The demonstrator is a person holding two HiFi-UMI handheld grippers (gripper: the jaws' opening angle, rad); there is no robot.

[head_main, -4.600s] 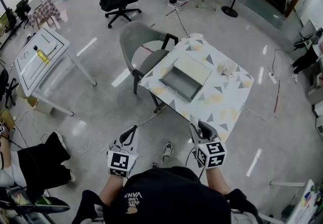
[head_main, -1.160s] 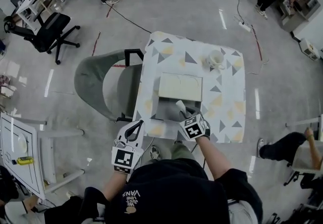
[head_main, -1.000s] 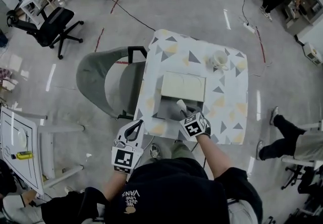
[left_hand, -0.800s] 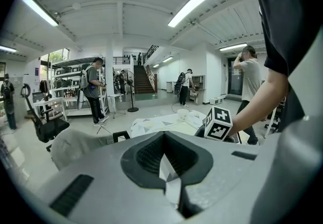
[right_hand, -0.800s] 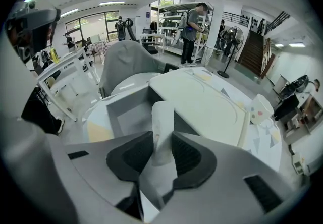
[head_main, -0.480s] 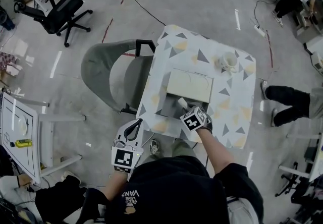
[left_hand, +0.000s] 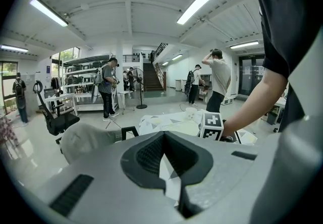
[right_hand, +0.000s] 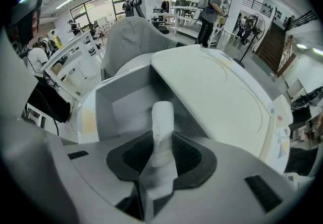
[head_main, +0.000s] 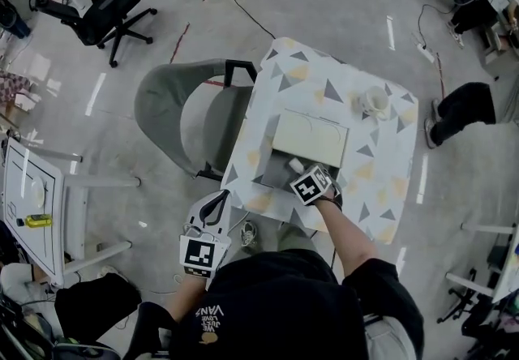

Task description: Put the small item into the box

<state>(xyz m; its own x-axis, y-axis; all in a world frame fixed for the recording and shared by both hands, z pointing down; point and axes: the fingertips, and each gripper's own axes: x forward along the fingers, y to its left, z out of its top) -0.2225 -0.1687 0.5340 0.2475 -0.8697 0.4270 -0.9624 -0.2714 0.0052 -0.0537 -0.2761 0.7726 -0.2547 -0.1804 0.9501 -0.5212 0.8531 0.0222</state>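
On the patterned table stands the grey box [head_main: 276, 174], its cream lid [head_main: 310, 138] swung open behind it. My right gripper [head_main: 300, 173] points steeply down over the box's near right part, shut on the small item [head_main: 295, 165], a white roll. In the right gripper view the roll [right_hand: 162, 119] sticks out from between the jaws of the right gripper [right_hand: 160, 155], above the box's bare grey inside [right_hand: 123, 109] and beside the lid [right_hand: 217, 94]. My left gripper [head_main: 212, 206] hangs off the table's near left corner. The left gripper [left_hand: 162, 140] has its tips together and holds nothing.
A white cup [head_main: 375, 100] sits at the table's far right. A grey chair [head_main: 174, 119] stands against the table's left side. A black office chair [head_main: 101, 14] and a small white table [head_main: 32, 196] are on the floor to the left. A person's legs [head_main: 462, 111] are at the right.
My right gripper has sunk with the white roll toward the open box. The left gripper has stayed where it was. The person at the right has walked on.
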